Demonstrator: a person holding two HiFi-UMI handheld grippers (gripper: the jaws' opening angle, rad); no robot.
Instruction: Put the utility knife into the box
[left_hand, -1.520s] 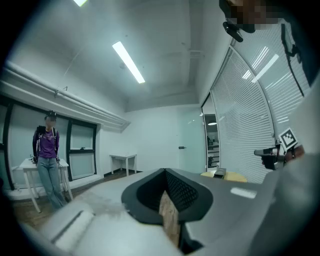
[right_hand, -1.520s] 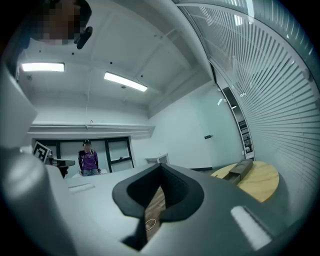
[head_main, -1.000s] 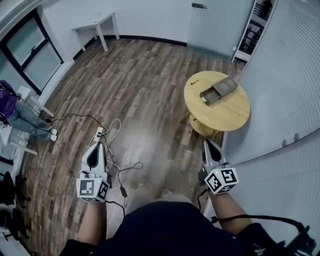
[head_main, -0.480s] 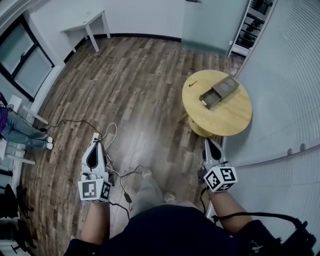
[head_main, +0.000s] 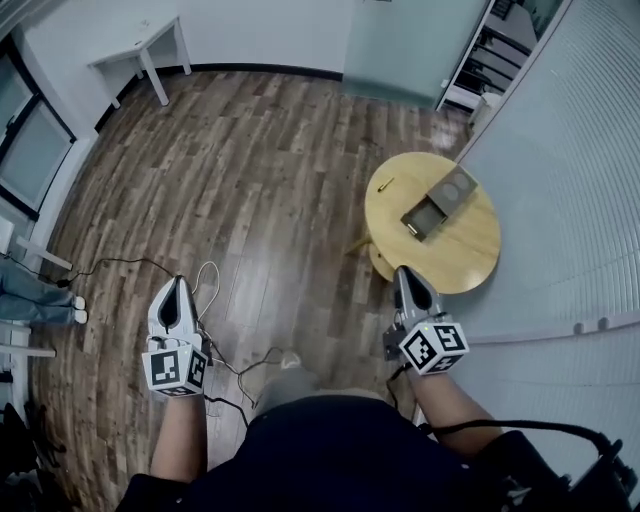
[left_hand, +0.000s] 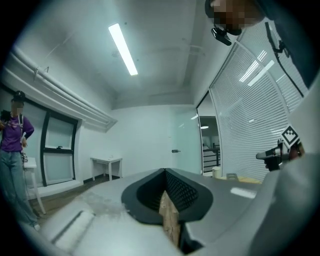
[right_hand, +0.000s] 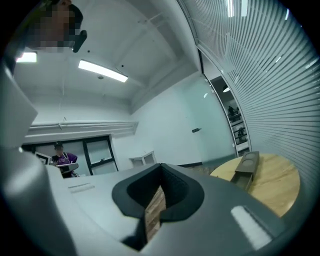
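A round wooden table (head_main: 455, 255) stands ahead on the right. On it lies a flat grey-brown box (head_main: 438, 203) with its drawer pulled out toward me. The small utility knife (head_main: 384, 185) lies at the table's left rim, apart from the box. My right gripper (head_main: 402, 272) is shut and empty, its tips just short of the table's near edge. My left gripper (head_main: 176, 283) hangs over the floor far to the left, its jaws together with nothing in them. In the right gripper view the box (right_hand: 247, 167) and table (right_hand: 272, 182) show to the right of the shut jaws (right_hand: 161, 167).
Cables (head_main: 215, 300) trail over the wooden floor by the left gripper. A white desk (head_main: 140, 45) stands at the far wall and shelves (head_main: 490, 60) at the back right. A blind-covered partition (head_main: 570, 180) runs close along the table's right. A person (left_hand: 12, 145) stands by the windows at left.
I have walked toward the table, so it now sits nearer and lower in the head view. Both grippers came forward with me and kept their jaws together.
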